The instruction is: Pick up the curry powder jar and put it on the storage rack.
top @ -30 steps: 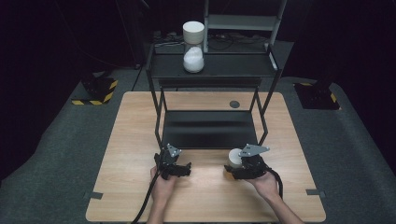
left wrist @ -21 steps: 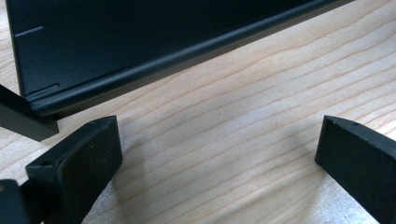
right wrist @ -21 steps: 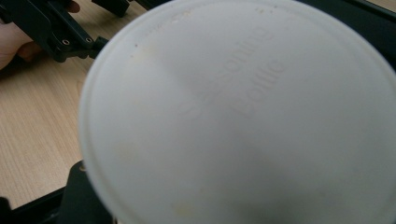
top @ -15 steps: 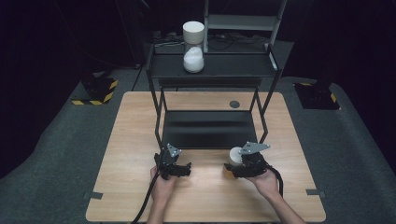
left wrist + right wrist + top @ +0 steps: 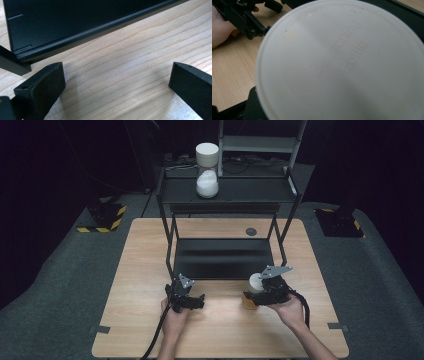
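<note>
Lifted a little since a second ago, the right gripper stays clamped on the small round jar with a white lid and amber contents, now just clear of the light wooden table near the black metal shelf rack. The left gripper rests wide open and empty. Picking up looks done; placing remains, perhaps beside the white hourglass-shaped container, with dark grey carpet around.
</note>
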`<state>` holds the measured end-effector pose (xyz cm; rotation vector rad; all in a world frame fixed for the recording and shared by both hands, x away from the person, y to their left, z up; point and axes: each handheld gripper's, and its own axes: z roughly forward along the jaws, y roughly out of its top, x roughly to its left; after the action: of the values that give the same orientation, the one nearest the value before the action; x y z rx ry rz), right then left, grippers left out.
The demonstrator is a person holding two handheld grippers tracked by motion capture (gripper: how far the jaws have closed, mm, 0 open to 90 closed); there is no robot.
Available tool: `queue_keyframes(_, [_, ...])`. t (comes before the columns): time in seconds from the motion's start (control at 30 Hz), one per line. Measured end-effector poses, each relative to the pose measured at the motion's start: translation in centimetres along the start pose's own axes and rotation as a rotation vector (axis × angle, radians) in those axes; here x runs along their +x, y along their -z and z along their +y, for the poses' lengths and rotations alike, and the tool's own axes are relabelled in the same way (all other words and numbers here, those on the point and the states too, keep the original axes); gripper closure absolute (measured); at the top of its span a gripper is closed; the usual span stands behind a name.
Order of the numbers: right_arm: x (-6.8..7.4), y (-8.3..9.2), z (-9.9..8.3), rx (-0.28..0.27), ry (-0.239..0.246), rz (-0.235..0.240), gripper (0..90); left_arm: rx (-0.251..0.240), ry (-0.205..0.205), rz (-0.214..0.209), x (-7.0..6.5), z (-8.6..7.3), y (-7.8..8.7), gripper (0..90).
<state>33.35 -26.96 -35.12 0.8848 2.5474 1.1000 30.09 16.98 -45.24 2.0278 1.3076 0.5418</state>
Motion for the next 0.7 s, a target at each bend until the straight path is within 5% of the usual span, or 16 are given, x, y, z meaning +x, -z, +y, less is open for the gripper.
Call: queue_keyframes(0.7, [-1.2, 3.2, 2.8, -0.037, 0.005, -0.006, 33.6, 0.000, 0.000, 0.000, 0.0, 0.0, 0.0, 0.5])
